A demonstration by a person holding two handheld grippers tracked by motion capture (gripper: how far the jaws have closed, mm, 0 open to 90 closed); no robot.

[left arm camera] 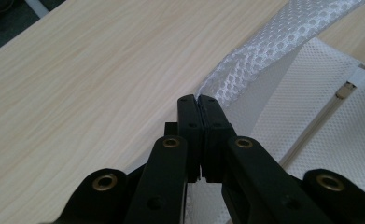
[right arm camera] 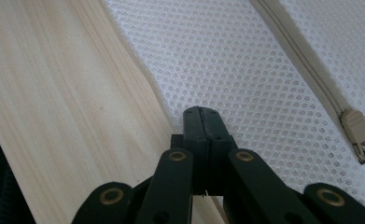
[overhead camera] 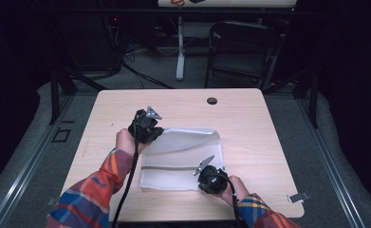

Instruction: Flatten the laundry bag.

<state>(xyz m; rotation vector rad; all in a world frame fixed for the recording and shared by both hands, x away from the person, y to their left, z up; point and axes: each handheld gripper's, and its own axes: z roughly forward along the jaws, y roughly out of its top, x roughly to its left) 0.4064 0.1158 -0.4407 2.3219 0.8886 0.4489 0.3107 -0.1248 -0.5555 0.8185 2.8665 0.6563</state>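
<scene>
White honeycomb mesh bag lies on the woodgrain desk; left gripper pinches its 10 o'clock corner, right gripper clamps its 5 o'clock edge.

table: bare right, far side | obstacle: mesh bag centre | grommet far edge

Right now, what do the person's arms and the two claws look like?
Both sleeves are plaid flannel in orange, blue and yellow. The left claw and right claw are black, each topped by a grey three-cornered plate, with a black cable trailing back. Their black jaws carry brass-coloured rivets.
</scene>
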